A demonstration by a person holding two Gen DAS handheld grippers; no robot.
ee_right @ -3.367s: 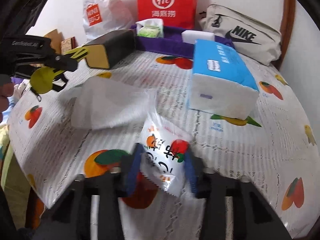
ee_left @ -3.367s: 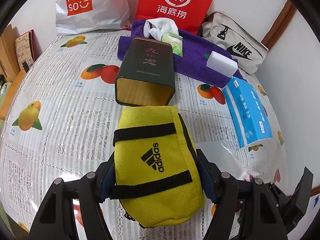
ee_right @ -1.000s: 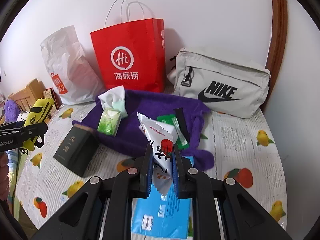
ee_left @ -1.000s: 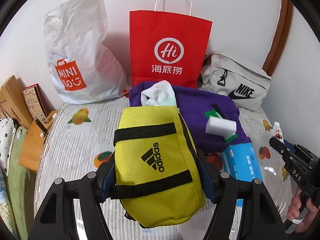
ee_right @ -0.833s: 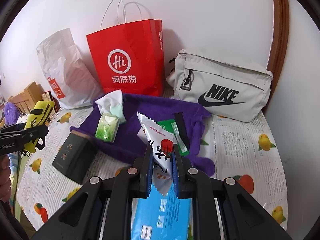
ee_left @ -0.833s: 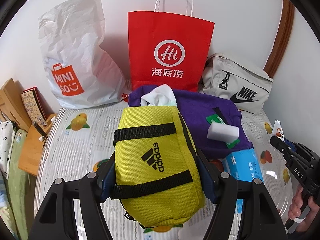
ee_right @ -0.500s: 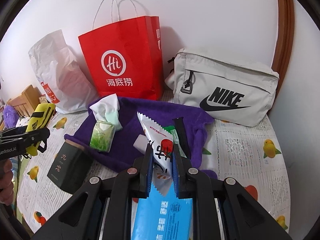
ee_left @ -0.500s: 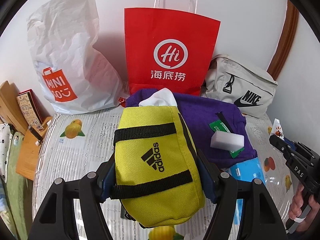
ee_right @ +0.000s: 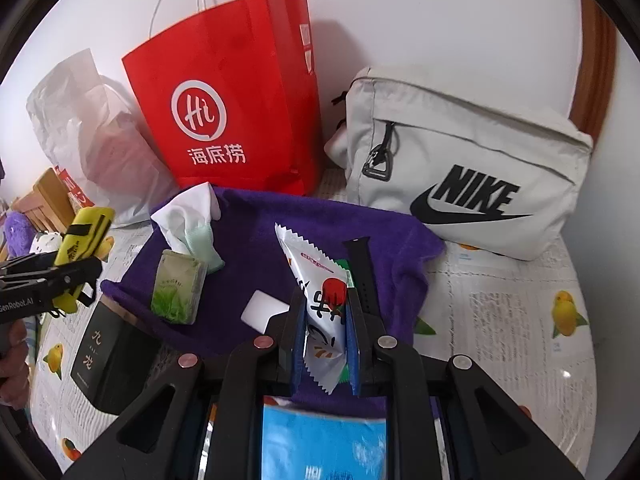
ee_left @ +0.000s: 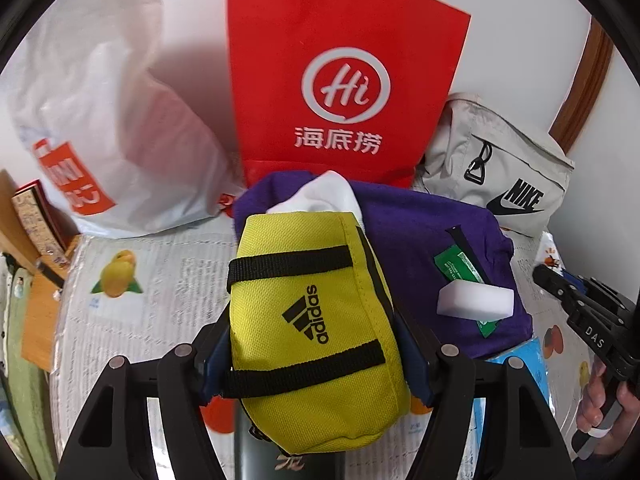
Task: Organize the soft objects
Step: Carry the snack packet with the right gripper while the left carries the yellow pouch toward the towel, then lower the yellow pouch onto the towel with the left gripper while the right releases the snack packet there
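Observation:
My left gripper (ee_left: 312, 336) is shut on a yellow Adidas pouch (ee_left: 308, 324) and holds it in the air in front of the red paper bag (ee_left: 340, 80). The pouch also shows at the left of the right wrist view (ee_right: 82, 240). My right gripper (ee_right: 322, 320) is shut on a white snack packet (ee_right: 320, 296), held above the purple towel (ee_right: 280, 220). The right gripper also shows at the right edge of the left wrist view (ee_left: 548, 276).
On the towel lie a green tissue pack (ee_right: 178, 292), a white cloth (ee_right: 188, 216), a white sponge (ee_left: 474, 300) and a black watch strap (ee_right: 360, 268). A white Miniso bag (ee_left: 104, 120), grey Nike bag (ee_right: 468, 188), dark tin (ee_right: 108, 352) and blue tissue pack (ee_right: 324, 440) surround it.
Both grippers have moved forward toward the bags at the wall, each still holding its object. The red bag and Nike bag look larger and closer.

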